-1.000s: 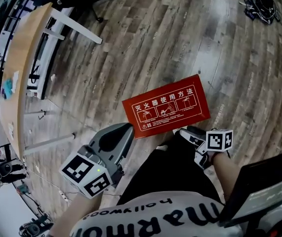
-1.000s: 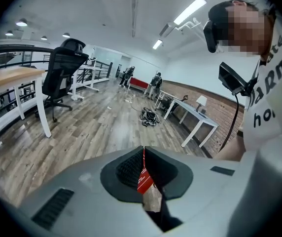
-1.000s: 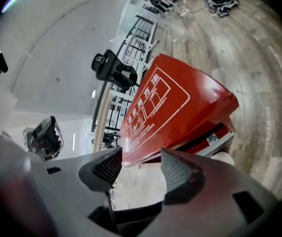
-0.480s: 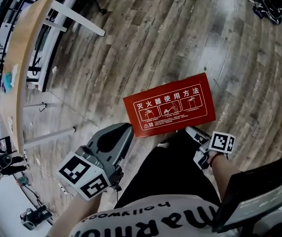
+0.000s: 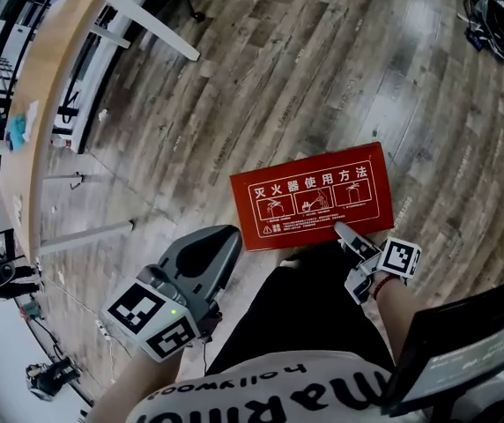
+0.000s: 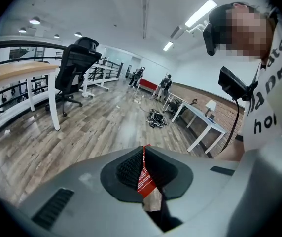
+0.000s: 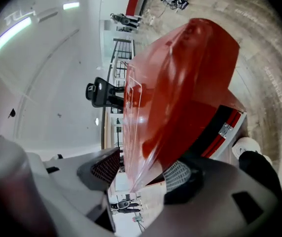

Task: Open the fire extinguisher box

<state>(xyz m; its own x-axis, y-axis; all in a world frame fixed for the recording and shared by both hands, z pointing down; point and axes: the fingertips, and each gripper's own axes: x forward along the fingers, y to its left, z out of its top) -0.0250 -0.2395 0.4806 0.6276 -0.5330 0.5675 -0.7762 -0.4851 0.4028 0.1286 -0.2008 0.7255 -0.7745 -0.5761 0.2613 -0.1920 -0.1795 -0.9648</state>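
The red fire extinguisher box's lid (image 5: 318,196), printed with white instructions, faces up at me in the head view. My right gripper (image 5: 347,236) reaches its near edge from below. In the right gripper view the lid (image 7: 180,83) stands raised, its edge running between the jaws of that gripper (image 7: 141,174). The jaws have just been opening and stand wide, with the pads not pressing on the lid. A black strip and a hinge (image 7: 225,127) show on the box body. My left gripper (image 5: 201,261) hangs to the left of the box, jaws together on nothing (image 6: 144,154).
A long wooden desk (image 5: 40,130) on white legs runs along the left. A tangle of cables (image 5: 497,25) lies on the plank floor at the far right. A black screen (image 5: 472,342) juts in at the lower right. An office chair (image 6: 77,65) stands by the desk.
My right gripper has rolled and moved up to the lid's near edge. The lid now looks larger and sits further right. The left gripper has hardly moved.
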